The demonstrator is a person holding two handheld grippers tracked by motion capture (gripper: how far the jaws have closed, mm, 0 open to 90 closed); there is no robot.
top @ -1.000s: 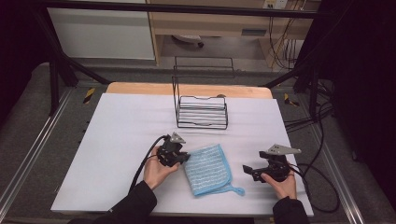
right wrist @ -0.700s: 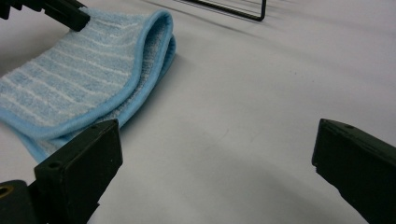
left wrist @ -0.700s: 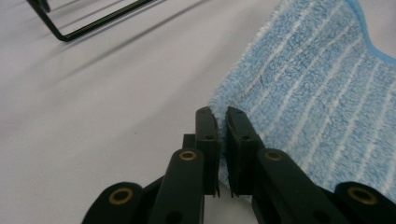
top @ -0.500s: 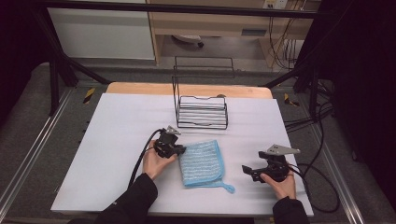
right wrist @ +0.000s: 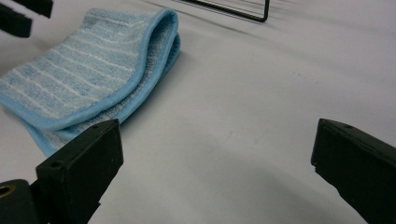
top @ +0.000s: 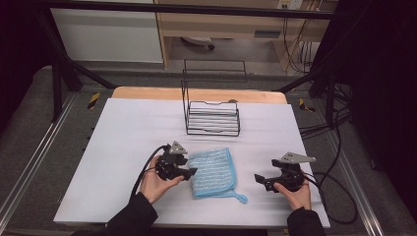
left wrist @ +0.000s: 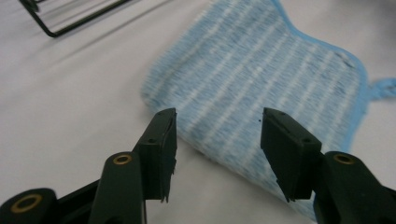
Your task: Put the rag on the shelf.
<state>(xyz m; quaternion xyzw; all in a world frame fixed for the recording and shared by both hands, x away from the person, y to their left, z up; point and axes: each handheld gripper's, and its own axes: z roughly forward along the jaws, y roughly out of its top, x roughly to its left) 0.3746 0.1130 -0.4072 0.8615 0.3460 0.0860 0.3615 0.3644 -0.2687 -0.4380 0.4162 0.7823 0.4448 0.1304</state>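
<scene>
Folded blue cloth (top: 212, 171) between tools

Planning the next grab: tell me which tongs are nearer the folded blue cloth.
Left. The left tongs sit open at the folded blue cloth's left edge, having just opened. The right tongs rest apart, off its right side.

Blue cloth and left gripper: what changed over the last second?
The blue cloth went from lying open and slanted to folded in half. The left gripper slid left with the fold, and its jaws have just opened, letting the cloth go. The right gripper and wire rack stayed put.
</scene>
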